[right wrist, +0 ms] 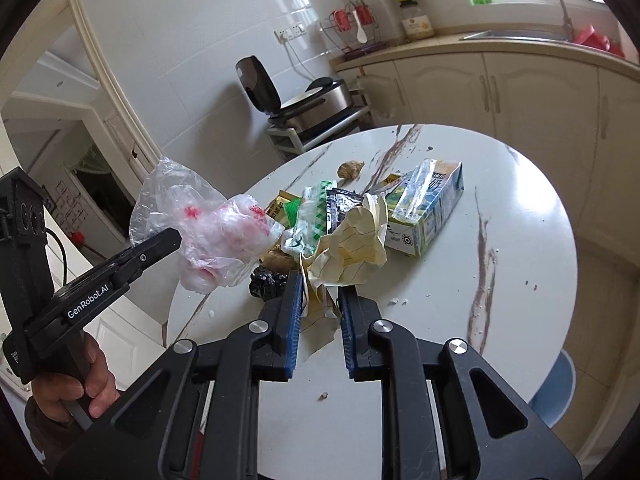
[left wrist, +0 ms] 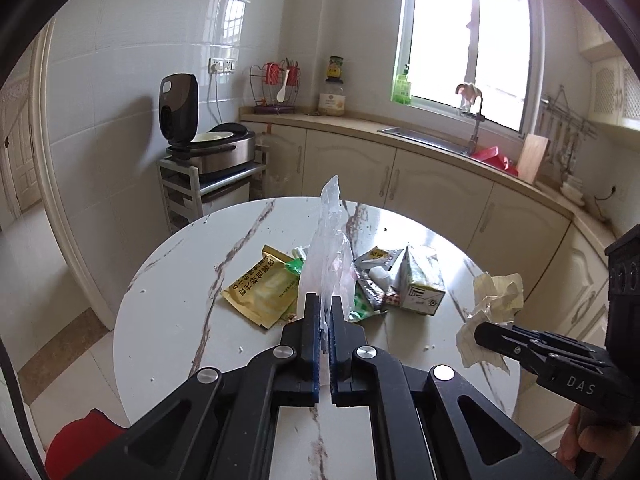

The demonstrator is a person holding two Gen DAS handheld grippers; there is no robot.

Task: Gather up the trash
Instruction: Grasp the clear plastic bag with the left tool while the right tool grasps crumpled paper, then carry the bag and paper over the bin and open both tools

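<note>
My left gripper (left wrist: 325, 300) is shut on a clear plastic bag (left wrist: 329, 252) and holds it above the round marble table (left wrist: 180, 300); the bag also shows in the right wrist view (right wrist: 208, 224). My right gripper (right wrist: 320, 280) is shut on a crumpled yellow lined paper (right wrist: 352, 244), also seen in the left wrist view (left wrist: 494, 304). On the table lie a gold pouch (left wrist: 260, 292), a milk carton (right wrist: 428, 208), green and silver wrappers (right wrist: 320, 208), a black scrap (right wrist: 266, 282) and a brown lump (right wrist: 350, 170).
A rice cooker on a metal cart (left wrist: 212, 148) stands behind the table. Cream cabinets with a sink (left wrist: 424, 136) run along the back and right. A red object (left wrist: 84, 440) is on the floor at lower left. A blue stool (right wrist: 556, 388) sits under the table's right edge.
</note>
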